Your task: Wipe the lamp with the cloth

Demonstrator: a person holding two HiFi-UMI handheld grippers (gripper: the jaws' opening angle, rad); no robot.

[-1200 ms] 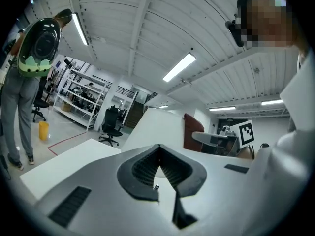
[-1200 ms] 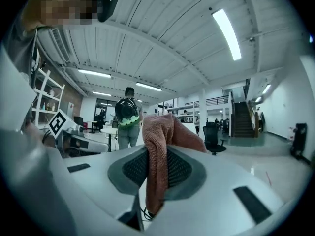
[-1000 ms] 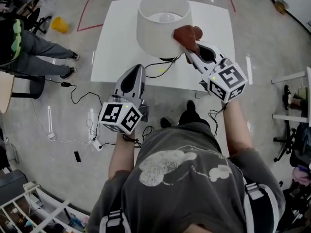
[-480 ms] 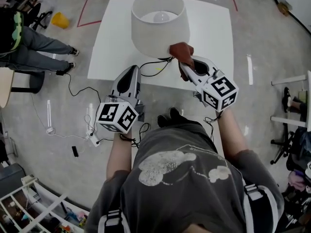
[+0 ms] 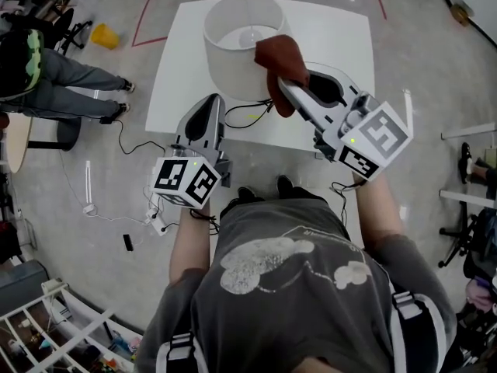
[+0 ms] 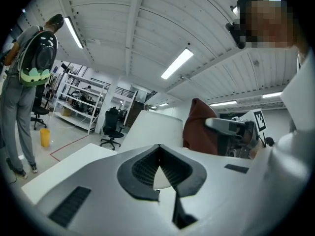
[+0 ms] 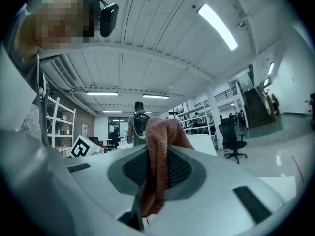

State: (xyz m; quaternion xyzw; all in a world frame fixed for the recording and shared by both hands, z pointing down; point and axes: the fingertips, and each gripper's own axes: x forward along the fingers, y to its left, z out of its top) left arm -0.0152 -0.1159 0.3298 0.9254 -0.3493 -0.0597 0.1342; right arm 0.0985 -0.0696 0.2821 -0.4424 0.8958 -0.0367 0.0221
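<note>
Lamp (image 5: pixel 233 70) stands upright on the white table (image 5: pixel 342 29), bulb showing inside the open top of the shade. It sits directly ahead of the right fingertips, and just ahead and slightly right of the left ones. Rust-brown cloth (image 5: pixel 276 59) is pinched in the right gripper (image 5: pixel 284 82). The right gripper view shows it running down between the two pads, which clamp on it, with a bunch sticking out past the tips. In the head view that bunch lies against the shade's near-right wall, up at the top rim, and looks to be touching. Left gripper (image 5: pixel 215 102) has its fingers pressed together with nothing in them. Its tips are low, near the shade's bottom edge and beside the black cable (image 5: pixel 252 115), and I cannot tell if they touch the shade. Its own view shows the shade wall just past the tips, with cloth and right gripper off to the right of them. Progress, judged: the wipe is under way, with the cloth on one patch by the rim. No dust or streaks are visible, so how much is covered cannot be told. The shade's far and left sides probably remain, plus the stem and base, both hidden under the shade. Nothing braces the lamp, so a hard push could shift it. A bystander (image 5: pixel 54 72) stands well off beyond the left fingers, on the floor.
</note>
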